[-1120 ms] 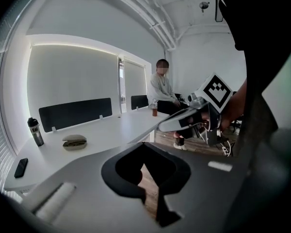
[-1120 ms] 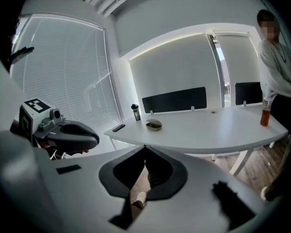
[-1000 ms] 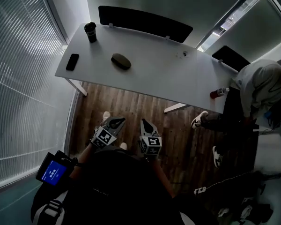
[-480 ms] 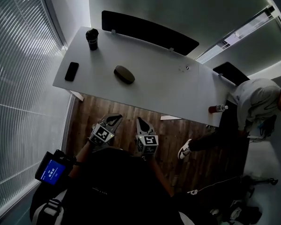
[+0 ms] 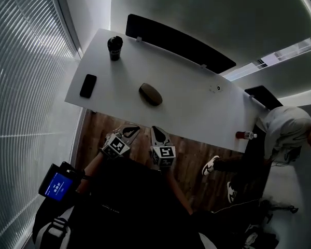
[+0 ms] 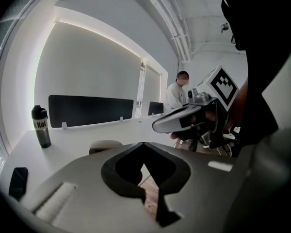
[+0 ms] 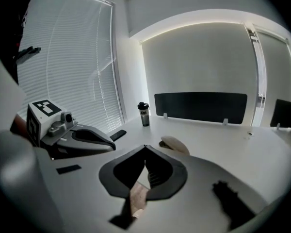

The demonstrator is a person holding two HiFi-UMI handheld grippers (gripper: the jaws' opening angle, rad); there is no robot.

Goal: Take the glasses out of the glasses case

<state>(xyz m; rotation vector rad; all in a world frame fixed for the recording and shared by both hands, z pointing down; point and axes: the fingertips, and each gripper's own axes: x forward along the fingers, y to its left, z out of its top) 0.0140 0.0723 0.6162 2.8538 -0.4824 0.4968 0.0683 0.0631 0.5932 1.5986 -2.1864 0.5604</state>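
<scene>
Nearest, two hand-held grippers were seen side by side over a wooden floor (image 5: 194,157), short of the near edge of a white table (image 5: 197,105); the left gripper (image 5: 128,131) was held with its jaws brought together, tips touching, and nothing was gripped between them; the right gripper (image 5: 156,134) was likewise fully closed and empty. A small device with a blue screen (image 5: 57,184) was seen at the near left. Farther off, the glasses case (image 5: 151,94) lay closed on the table, ahead of both grippers and well apart from them, untouched. Left of the case, a dark phone (image 5: 88,85) lay flat; beyond it, near the far left corner, a dark tumbler (image 5: 114,47) stood upright. A long dark panel (image 5: 181,43) was fixed along the far edge. At the right end, a red bottle (image 5: 246,135) lay by a seated person (image 5: 285,128).
</scene>
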